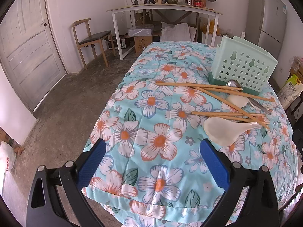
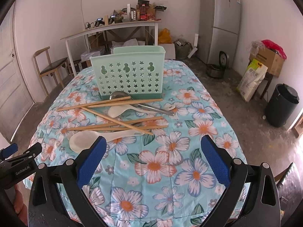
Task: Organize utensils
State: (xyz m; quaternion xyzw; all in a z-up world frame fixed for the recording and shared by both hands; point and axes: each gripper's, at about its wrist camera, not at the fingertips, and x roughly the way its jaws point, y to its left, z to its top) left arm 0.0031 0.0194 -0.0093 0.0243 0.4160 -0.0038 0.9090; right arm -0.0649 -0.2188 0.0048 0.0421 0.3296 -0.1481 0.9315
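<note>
Nothing is gripped yet: the left tool and the right tool are both held with their blue pads spread wide and empty, above the near end of the bench, which is covered by a flowered cloth. That stance is judged to be a ready position from which either side can reach in.

The utensils are left in a loose heap further along the cloth: wooden chopsticks are crossed over one another, a white spoon lies nearest the tools, a second white spoon lies in the middle, and a metal spoon is tucked against the base of the green perforated holder.

The holder is stood upright just behind the heap, open at the top, presumably so that items can be dropped in from above. Because the sticks overlap, they are likely to shift when one is lifted.
</note>
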